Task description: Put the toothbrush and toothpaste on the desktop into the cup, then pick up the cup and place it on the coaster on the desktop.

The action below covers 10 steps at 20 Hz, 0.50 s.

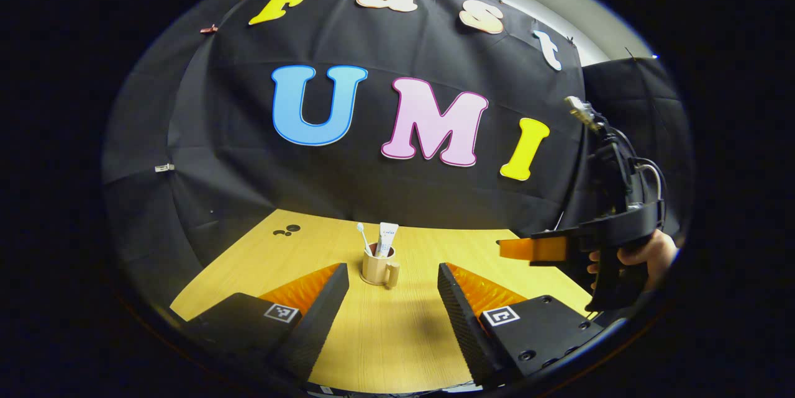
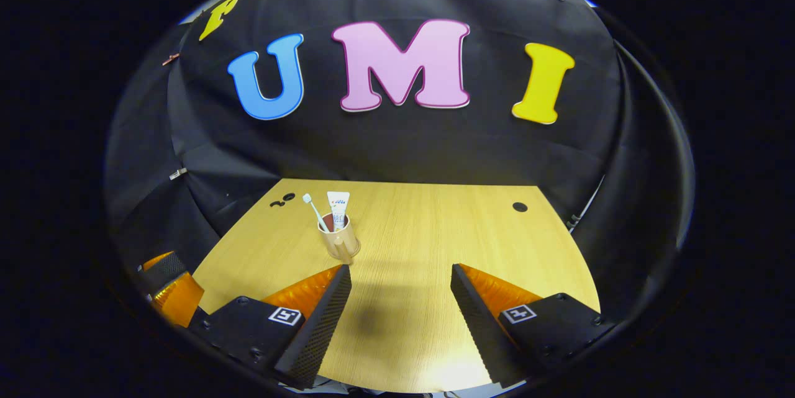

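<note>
A tan cup (image 1: 376, 268) with a handle stands upright on the wooden desktop (image 1: 385, 336). A white toothbrush (image 1: 362, 235) and a white toothpaste tube (image 1: 386, 238) stick up out of it. My left gripper (image 1: 392, 269) is open, the cup just beyond its fingertips and untouched. I cannot tell whether a coaster lies under the cup's base. In the right gripper view the cup (image 2: 340, 241), toothbrush (image 2: 312, 207) and toothpaste (image 2: 338, 207) sit ahead and left of my open, empty right gripper (image 2: 400, 269).
A hand (image 1: 646, 255) holds the right gripper (image 1: 504, 249) at the right, above the table's edge. The left gripper (image 2: 168, 283) shows at the far left. Dark holes mark the desktop at the back left (image 2: 282, 200) and back right (image 2: 520, 207).
</note>
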### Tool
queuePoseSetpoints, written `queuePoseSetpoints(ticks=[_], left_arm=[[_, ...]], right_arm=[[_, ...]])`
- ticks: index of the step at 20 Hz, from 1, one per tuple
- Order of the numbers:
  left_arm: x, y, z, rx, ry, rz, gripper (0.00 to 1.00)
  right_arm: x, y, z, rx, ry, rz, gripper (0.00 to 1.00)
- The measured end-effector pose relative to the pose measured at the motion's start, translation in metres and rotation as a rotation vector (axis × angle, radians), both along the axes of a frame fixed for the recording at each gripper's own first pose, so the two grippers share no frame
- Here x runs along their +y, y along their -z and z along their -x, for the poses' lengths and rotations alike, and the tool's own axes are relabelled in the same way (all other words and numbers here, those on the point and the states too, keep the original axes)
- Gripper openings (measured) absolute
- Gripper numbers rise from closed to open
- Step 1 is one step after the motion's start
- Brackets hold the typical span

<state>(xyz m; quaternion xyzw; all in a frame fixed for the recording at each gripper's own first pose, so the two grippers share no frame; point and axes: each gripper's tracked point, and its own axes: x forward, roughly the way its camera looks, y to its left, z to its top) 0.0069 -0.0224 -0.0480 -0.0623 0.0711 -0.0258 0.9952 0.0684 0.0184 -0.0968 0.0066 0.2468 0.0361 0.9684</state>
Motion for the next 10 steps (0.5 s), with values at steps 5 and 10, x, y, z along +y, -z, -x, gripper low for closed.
queuePoseSetpoints(ticks=[5,10], left_arm=[[0.004,-0.001,0.027,-0.016,-0.052,0.011,0.92],[-0.005,-0.008,0.041,-0.061,-0.014,-0.021,0.92]], right_arm=[[-0.009,-0.033,0.058,-0.163,0.084,-0.002,0.99],[-0.009,-0.034,0.105,-0.238,0.140,0.038,0.99]])
